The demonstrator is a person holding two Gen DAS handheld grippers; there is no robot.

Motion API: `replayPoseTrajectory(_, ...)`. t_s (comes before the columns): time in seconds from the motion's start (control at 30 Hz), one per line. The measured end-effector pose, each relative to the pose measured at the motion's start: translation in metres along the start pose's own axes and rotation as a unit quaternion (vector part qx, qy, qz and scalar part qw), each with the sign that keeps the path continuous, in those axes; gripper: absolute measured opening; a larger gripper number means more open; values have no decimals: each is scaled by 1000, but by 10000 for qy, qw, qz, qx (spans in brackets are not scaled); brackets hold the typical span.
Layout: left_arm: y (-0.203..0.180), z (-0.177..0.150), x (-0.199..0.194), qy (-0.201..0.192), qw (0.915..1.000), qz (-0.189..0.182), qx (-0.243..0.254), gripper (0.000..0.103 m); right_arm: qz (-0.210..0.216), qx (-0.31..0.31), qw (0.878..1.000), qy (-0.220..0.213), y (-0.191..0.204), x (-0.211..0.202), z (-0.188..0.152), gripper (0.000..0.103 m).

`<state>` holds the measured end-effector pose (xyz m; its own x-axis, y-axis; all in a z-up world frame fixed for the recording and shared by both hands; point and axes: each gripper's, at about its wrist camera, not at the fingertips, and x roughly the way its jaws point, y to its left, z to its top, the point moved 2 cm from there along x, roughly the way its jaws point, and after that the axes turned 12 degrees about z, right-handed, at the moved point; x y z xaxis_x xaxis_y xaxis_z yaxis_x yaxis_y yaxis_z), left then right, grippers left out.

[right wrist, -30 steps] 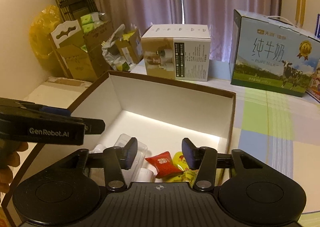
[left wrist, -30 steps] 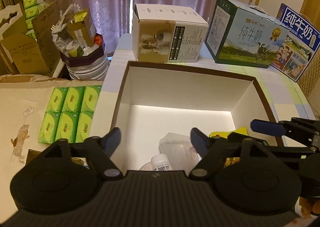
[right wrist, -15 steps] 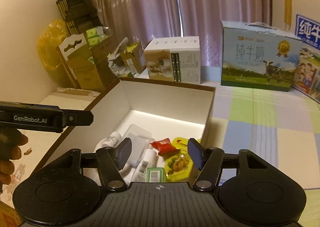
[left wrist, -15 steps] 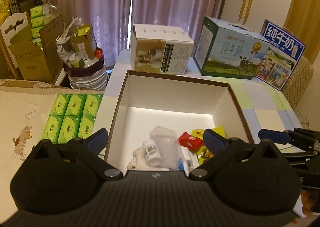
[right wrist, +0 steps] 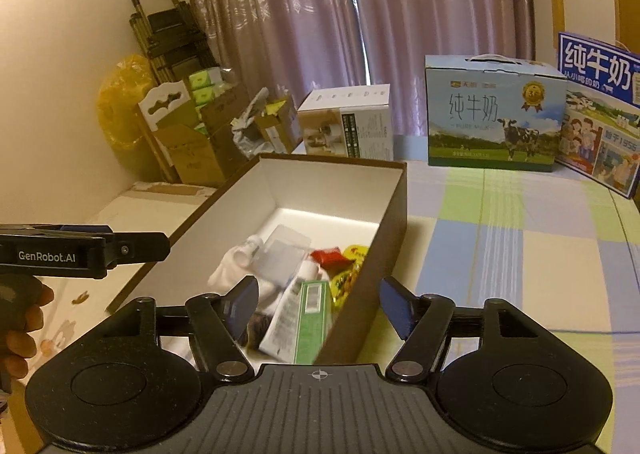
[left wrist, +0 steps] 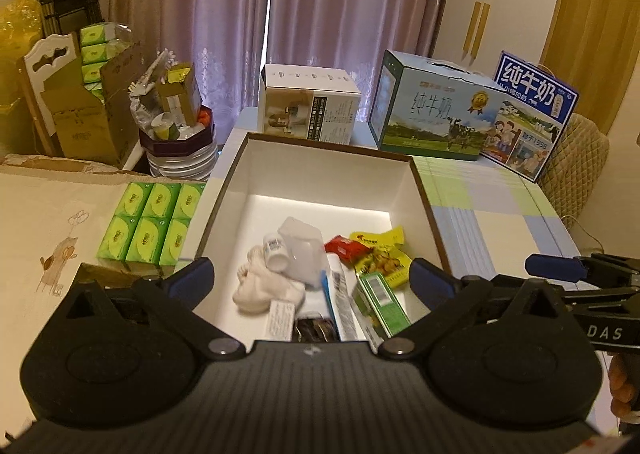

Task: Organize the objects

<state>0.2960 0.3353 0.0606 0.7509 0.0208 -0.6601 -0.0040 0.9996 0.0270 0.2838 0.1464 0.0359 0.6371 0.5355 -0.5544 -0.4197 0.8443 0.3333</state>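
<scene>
A brown box with a white inside (left wrist: 320, 173) (right wrist: 394, 213) stands on the table and holds several items: a white sock (left wrist: 264, 290), a small white bottle (left wrist: 276, 252), a clear plastic case (left wrist: 302, 250), a red packet (left wrist: 344, 248), a yellow snack pack (left wrist: 380, 250) and a green carton (left wrist: 382, 302) (right wrist: 312, 318). My left gripper (left wrist: 312, 278) is open and empty above the box's near end. My right gripper (right wrist: 318, 304) is open and empty over the box's near right wall.
Green tissue packs (left wrist: 148, 225) lie left of the box. A white carton (left wrist: 310, 109) and two milk cartons (left wrist: 432, 117) (left wrist: 532, 113) stand at the table's back. Cardboard boxes and a tub of clutter (left wrist: 176, 133) are at the far left. A checked cloth (right wrist: 520, 254) covers the table right of the box.
Both grippers have pulled back and up from the box and their jaws have opened wider. More of the box's contents show now.
</scene>
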Motion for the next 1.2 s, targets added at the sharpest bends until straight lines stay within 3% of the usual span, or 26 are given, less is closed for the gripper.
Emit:
replayPoseTrajectory(0.3,-33,-36,-48,99,9998,136,-122,102,93,77,9999,75,-11,-61,-32,65)
replayPoseTrajectory(0.8,-129,-114,-120,382,9992,64,39,102,-44,231,9991,363,-39,-167,-109,65)
replayPoseTrajectory(1.2,-179,-174,-160,658,9976,-85,195,101,-244,458,9977,442,-51,-232,-157,65)
